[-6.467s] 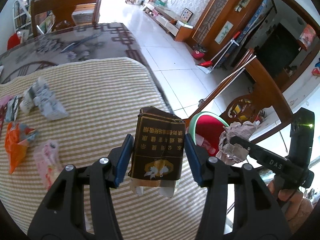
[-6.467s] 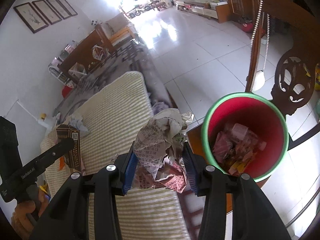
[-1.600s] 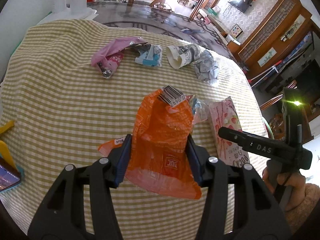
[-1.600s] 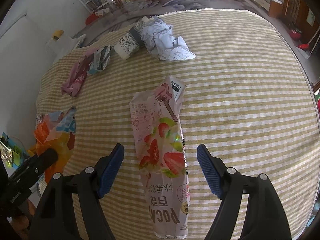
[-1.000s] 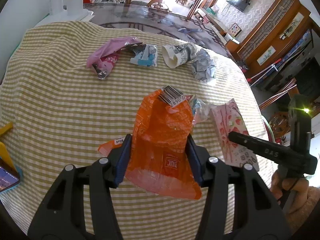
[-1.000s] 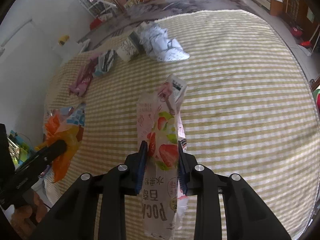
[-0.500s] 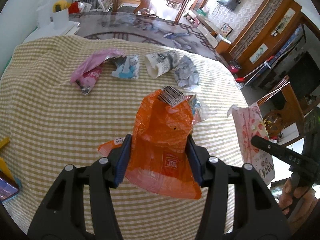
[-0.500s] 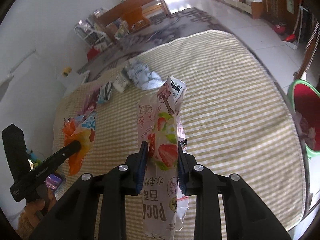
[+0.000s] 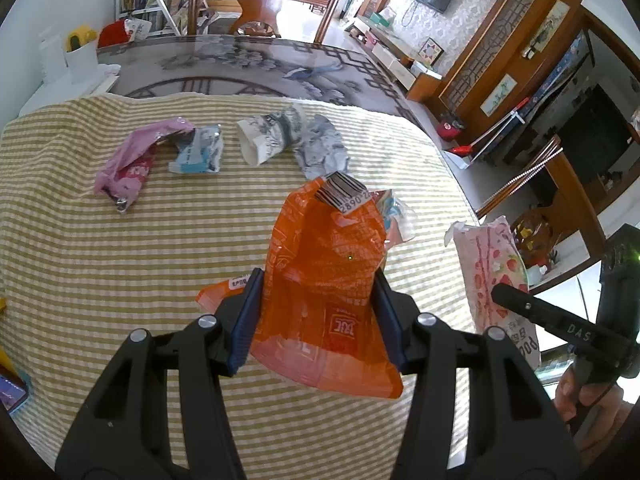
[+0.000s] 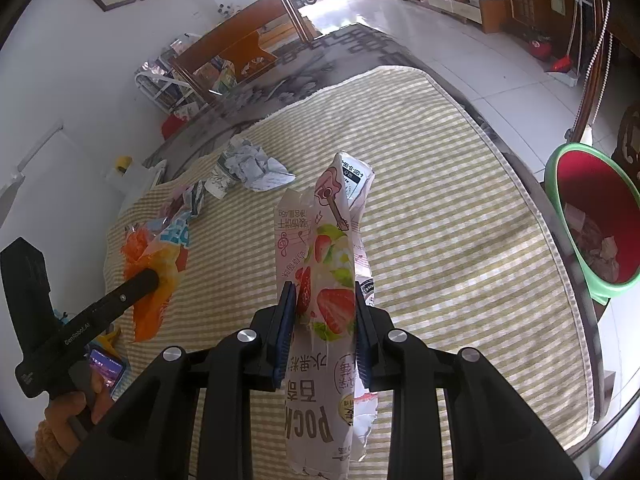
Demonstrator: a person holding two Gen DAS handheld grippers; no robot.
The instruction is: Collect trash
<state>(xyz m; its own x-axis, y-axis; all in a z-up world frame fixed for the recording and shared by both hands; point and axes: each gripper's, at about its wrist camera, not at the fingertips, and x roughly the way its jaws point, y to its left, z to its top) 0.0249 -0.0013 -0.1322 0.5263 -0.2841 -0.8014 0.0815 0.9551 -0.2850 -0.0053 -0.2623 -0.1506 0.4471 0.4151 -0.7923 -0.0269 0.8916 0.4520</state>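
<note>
Both wrappers now lifted off cloth: left hand-held gripper (image 9: pixel 318 312) clamps orange wrapper (image 9: pixel 324 292); right hand-held gripper (image 10: pixel 324 332) clamps strawberry wrapper (image 10: pixel 320 280).

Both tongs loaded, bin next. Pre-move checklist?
1. Left tongs shut on the orange bag: ok.
2. Right tongs shut on the strawberry wrapper: ok.
3. Both pieces lifted off the cloth: ok.
4. Bin in sight past the table edge, mouth open: ok.
5. Room left in the bin: ok, trash only at the bottom.
6. Table cleared: not ok; pink wrapper, blue wrapper, paper cup and crumpled paper remain.
</note>
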